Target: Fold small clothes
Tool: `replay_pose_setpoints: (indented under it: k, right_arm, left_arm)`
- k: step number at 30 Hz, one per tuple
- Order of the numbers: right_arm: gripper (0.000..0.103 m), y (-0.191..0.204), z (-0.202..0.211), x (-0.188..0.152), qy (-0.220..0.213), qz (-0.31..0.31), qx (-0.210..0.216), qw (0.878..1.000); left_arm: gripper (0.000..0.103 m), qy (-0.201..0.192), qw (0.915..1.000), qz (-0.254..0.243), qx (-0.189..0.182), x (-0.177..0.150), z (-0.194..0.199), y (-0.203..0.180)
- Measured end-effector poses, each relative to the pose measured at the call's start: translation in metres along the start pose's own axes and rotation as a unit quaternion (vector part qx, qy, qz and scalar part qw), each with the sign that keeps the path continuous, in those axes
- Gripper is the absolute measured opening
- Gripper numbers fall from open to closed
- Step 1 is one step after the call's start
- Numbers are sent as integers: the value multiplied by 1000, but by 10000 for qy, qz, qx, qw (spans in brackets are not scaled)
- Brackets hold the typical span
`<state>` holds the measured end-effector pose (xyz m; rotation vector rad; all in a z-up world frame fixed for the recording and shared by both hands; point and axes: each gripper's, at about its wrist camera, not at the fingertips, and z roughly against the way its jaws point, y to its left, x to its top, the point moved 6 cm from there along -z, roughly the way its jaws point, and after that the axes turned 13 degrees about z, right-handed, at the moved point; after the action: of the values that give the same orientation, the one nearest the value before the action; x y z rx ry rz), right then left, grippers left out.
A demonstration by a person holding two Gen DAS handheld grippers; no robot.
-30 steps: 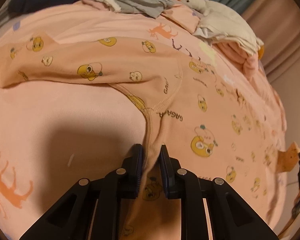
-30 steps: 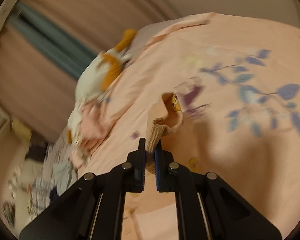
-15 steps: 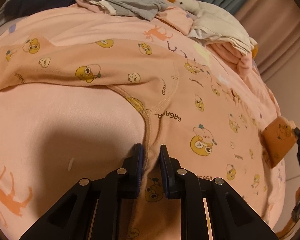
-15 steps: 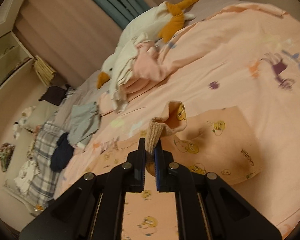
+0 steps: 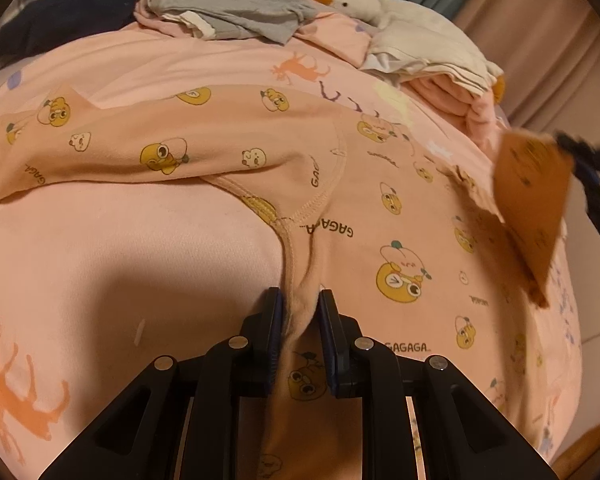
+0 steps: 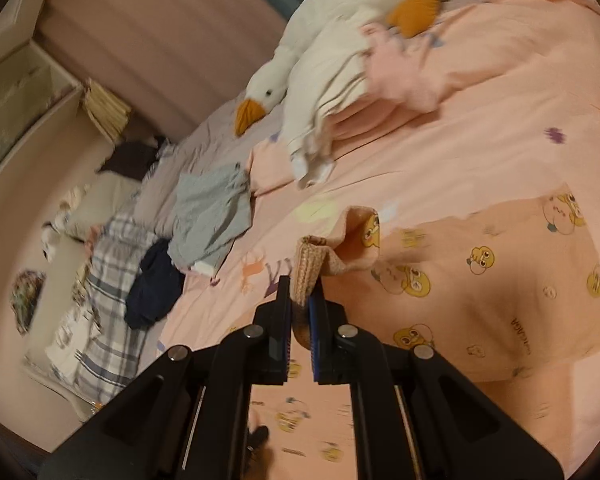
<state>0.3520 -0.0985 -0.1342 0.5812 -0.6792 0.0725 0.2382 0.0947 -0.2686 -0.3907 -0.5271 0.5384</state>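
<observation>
Left wrist view: my left gripper [image 5: 299,312] pins the peach pyjama trousers [image 5: 380,216] at the bed's [image 5: 120,248] near edge while my right gripper [image 6: 299,308], clamped on the ribbed cuff [image 6: 309,266], carries one leg across; laying it flush comes next.

Peach-pink garment [image 5: 380,208] with yellow cartoon-duck print and dark lettering, ribbed tan cuff [image 6: 309,276] between black fingers [image 6: 282,320] with blue pads; ahead, a pale pink bedcover [image 5: 120,248] with orange animal figures, grey garment [image 6: 210,216], navy garment [image 6: 154,292], white goose toy [image 6: 320,52] with orange beak.
</observation>
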Motion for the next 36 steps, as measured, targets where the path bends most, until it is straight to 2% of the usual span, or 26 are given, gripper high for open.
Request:
replay_pose_setpoints:
  k: [3,6,13,16,17,19,21,23,24,26,27,29,31,32,33,35,36]
  right_arm:
    - [8,24,-23,-5,183,36,149,9997]
    - [8,42,-51,-18,440,136,56,9989]
    - [8,62,-91,-47,912,475,-173,9945]
    - [10,79,-103,-58,1044,776,-39,9915]
    - [13,85,-108,-62,1135,895,-8,9895]
    - [23,97,-123,-77,1652,1311,-37,9775]
    - [55,98,-127,-82,1788,1275,62,9756]
    - [68,95,-123,-79,1753,968,432,9788]
    - [70,93,-120,-76,1661,760,635,9811]
    - [70,88,-114,-66,1425,469,870,9848]
    - [70,84,-112,-63,1350,435,811,9866]
    - [70,77,-113,-61,1312,518,436,9890]
    - [70,76,-123,-67,1450,473,433,9874]
    - [68,77,-128,-72,1596,404,553,9848]
    - [62,76,-134,-78,1797,308,666,9810]
    - [51,64,-131,-87,1960,286,386,9794]
    - [50,58,-125,-88,1935,365,228,9802]
  left_arm:
    - [20,111,9991,368,-158,2,0,5]
    - [20,204,9974,646,-238,3,0,7]
    - [20,158,9993,336,-81,0,2,1]
    - [20,194,9985,476,-172,0,2,5]
    - [20,219,9980,546,-212,1,2,6]
    - [20,250,9974,625,-267,2,1,6]
    - [20,276,9972,635,-282,2,0,6]
    - [20,277,9973,619,-296,2,1,6]
    - [20,281,9973,602,-306,2,0,6]
    - [20,298,9974,568,-320,1,2,7]
    - [20,305,9975,541,-337,1,2,7]
    - [20,332,9975,504,-360,2,2,8]
    - [20,368,9970,537,-412,1,4,9]
    - [20,378,9967,573,-443,1,4,11]
    - [20,403,9961,626,-468,1,4,12]
    - [20,463,9946,771,-523,2,3,14]
    - [20,488,9935,863,-557,3,3,15]
